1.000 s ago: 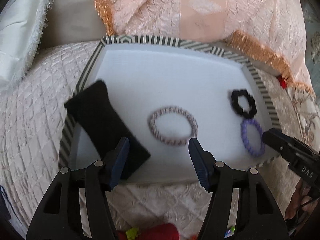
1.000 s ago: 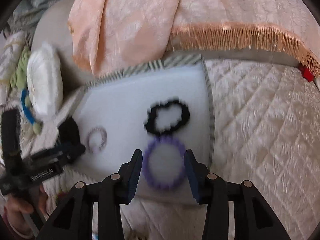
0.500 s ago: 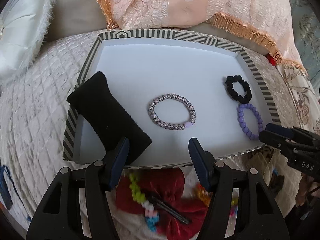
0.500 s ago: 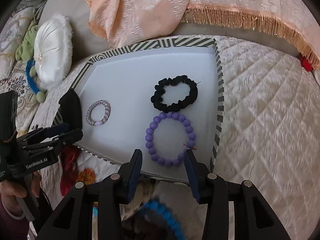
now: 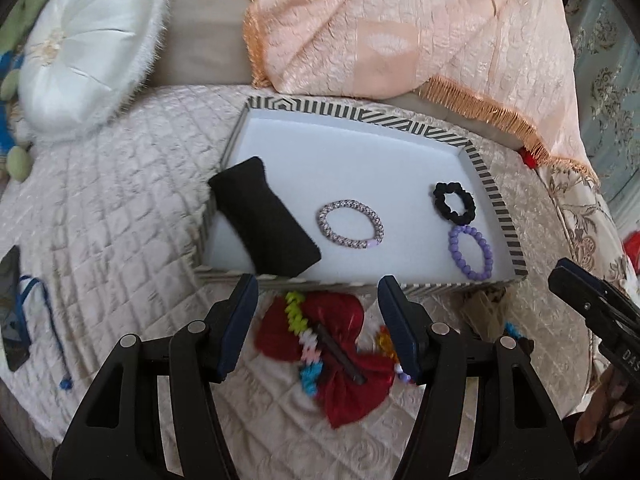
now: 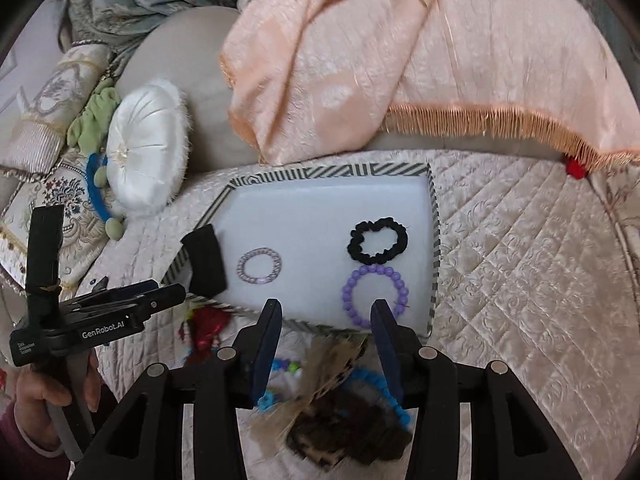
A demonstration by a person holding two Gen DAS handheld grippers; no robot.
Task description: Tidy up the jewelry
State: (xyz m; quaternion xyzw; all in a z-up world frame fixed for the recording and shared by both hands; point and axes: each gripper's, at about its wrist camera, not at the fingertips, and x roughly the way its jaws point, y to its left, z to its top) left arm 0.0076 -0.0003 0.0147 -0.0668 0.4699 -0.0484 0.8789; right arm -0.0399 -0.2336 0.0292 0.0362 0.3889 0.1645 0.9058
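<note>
The left gripper (image 6: 160, 300) reads "GenRobot.AI" on its side; its fingers (image 5: 240, 312) are spread and hold nothing, like the right gripper (image 6: 326, 336). On the quilted bed, the striped tray (image 5: 496, 200) holds a black cushion (image 5: 264, 226), a woven bracelet (image 5: 351, 224), a black scrunchie (image 5: 455, 203) and a purple bead bracelet (image 5: 471, 253). A red bow (image 5: 344, 356) lies just outside it.
</note>
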